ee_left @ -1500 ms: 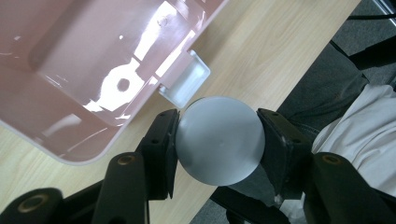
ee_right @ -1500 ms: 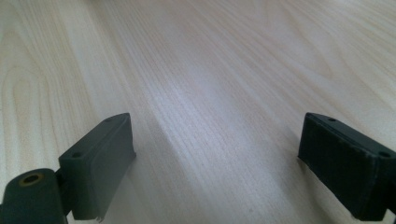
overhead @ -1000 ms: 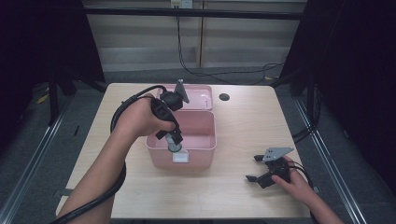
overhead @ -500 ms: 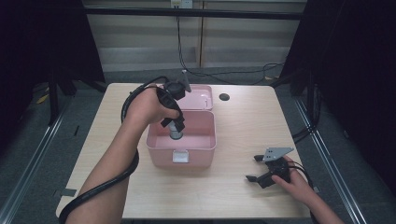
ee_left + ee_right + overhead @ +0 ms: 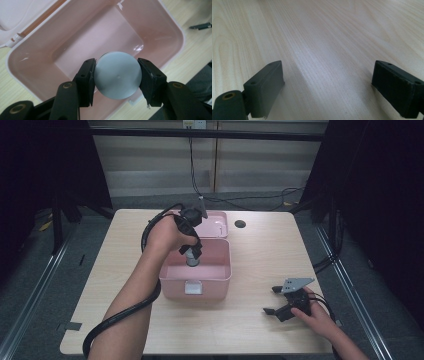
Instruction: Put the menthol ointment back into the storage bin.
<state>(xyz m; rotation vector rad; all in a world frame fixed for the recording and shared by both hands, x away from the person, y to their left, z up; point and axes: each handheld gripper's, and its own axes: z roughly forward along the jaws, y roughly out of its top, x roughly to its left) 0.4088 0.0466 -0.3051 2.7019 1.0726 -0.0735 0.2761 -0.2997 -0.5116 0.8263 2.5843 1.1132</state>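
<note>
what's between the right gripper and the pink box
Nothing: in the high view, bare table separates the right gripper from the pink box.

Pale wooden table [image 5: 260,265], square-cornered, with fine straight grain seen close in the right gripper view. Small dark round hole [image 5: 240,224] near the far edge of the top. Grey strip [image 5: 70,326], perhaps tape, just beside the near left corner. Grey floor [image 5: 30,320] on all sides, with a metal rail [image 5: 37,285] along the left and another [image 5: 350,270] along the right. Black curtains [image 5: 45,160] at left and right. Pale panelled wall [image 5: 150,165] behind, a black cable [image 5: 190,150] hanging down it, more loose cables [image 5: 250,199] at its foot. Small yellow scrap [image 5: 45,225] on the floor at left.
</note>
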